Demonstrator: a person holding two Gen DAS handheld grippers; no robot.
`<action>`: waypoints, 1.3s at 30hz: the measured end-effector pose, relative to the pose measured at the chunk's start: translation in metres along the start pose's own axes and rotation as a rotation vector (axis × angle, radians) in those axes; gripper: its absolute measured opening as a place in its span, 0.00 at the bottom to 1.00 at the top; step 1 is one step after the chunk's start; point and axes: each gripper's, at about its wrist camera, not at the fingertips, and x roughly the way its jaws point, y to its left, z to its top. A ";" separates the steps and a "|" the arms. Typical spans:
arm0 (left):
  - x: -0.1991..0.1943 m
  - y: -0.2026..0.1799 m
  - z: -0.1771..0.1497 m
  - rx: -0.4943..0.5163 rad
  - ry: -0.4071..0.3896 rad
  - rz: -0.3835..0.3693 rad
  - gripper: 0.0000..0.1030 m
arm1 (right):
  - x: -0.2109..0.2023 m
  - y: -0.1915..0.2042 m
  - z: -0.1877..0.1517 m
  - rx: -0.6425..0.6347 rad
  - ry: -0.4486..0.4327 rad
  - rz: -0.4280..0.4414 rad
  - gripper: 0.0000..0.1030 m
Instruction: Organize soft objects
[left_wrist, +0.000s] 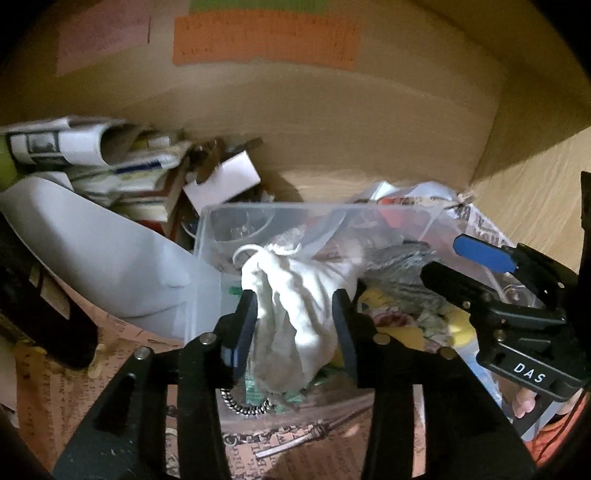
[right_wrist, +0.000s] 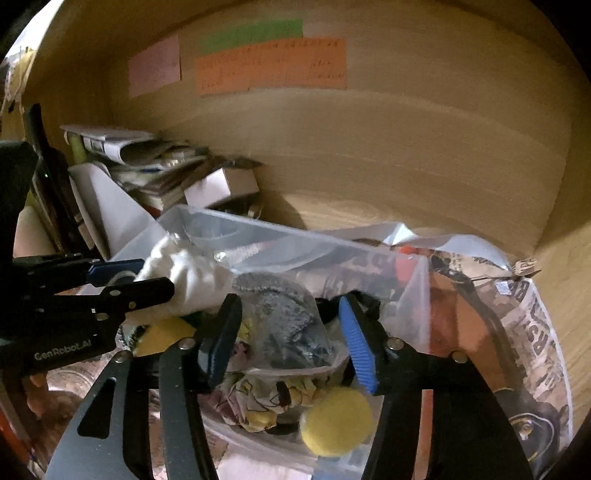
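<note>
My left gripper (left_wrist: 295, 314) is shut on a white drawstring cloth pouch (left_wrist: 295, 295) and holds it over the near left rim of a clear plastic bin (left_wrist: 207, 221). The pouch also shows in the right wrist view (right_wrist: 184, 280), pinched by the left gripper (right_wrist: 147, 277). My right gripper (right_wrist: 291, 328) is open over the bin (right_wrist: 295, 236), its fingers either side of a bagged grey fuzzy cloth (right_wrist: 280, 314) without closing on it. In the bin lie a patterned cloth (right_wrist: 269, 398) and a yellow soft ball (right_wrist: 336, 421). The right gripper (left_wrist: 469, 266) shows at the right of the left wrist view.
A stack of books and papers (left_wrist: 122, 173) and a white box (left_wrist: 221, 181) stand at the back left. A white curved object (left_wrist: 92, 251) lies left of the bin. A newspaper-print bag (right_wrist: 524, 332) sits at the right. The wooden back wall (right_wrist: 369, 147) carries coloured notes (right_wrist: 269, 66).
</note>
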 end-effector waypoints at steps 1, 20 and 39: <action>-0.006 -0.001 0.001 0.002 -0.015 -0.001 0.44 | -0.005 0.000 0.001 0.001 -0.009 0.004 0.52; -0.154 -0.025 -0.008 0.061 -0.365 0.022 0.66 | -0.135 0.018 0.008 -0.046 -0.319 0.000 0.68; -0.214 -0.045 -0.041 0.086 -0.527 0.036 0.96 | -0.195 0.030 -0.012 -0.019 -0.466 -0.006 1.00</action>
